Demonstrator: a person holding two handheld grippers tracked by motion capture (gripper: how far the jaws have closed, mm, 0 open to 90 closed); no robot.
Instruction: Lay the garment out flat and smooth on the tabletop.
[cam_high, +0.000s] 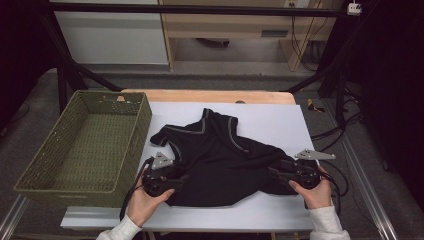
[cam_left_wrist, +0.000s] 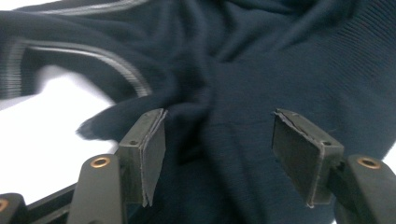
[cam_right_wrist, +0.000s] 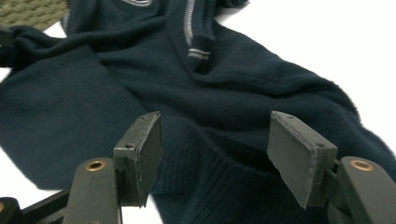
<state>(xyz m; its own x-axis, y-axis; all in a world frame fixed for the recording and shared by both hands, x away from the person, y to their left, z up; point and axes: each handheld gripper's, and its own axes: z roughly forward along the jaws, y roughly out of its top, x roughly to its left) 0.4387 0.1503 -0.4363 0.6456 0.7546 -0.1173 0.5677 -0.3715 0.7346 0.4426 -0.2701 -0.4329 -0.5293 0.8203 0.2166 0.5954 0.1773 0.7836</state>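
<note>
A dark sweater with grey trim lies crumpled on the white-covered table. The left claw sits at its lower left edge, the right claw at its lower right; both are released, jaws apart over the fabric. A green woven basket stands just beside it on the left.

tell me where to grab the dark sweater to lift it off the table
Take the dark sweater at its near hem, one claw at each lower corner, coming in level from the person's side. That edge lies flattest and closest; both claws, left claw and right claw, stand open over it there.
</note>
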